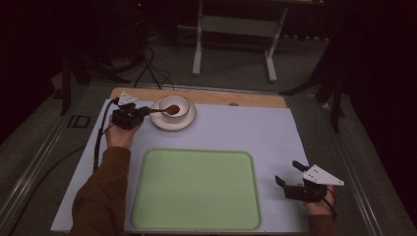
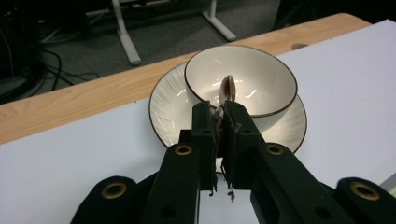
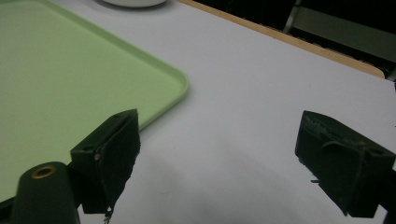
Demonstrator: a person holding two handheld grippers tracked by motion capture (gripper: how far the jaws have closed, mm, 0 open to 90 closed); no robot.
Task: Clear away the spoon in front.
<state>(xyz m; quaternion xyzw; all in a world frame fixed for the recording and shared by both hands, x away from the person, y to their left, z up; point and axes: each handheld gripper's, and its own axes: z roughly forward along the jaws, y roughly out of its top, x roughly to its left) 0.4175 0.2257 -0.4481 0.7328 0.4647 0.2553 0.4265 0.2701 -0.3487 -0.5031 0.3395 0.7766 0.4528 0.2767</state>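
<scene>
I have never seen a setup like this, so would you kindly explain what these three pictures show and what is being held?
There is no robot here: a person sits at a table and holds hand-operated tongs in each hand. The high view looks down from above the person's side. The other two pictures come from small cameras riding on each pair of tongs, looking along their black jaws.

On the white table mat lie an empty green tray and a white bowl standing on a saucer.

The left tongs are shut on the handle of a spoon, whose head rests inside the bowl. The right tongs are open and hold nothing, beside the tray's right edge.
</scene>
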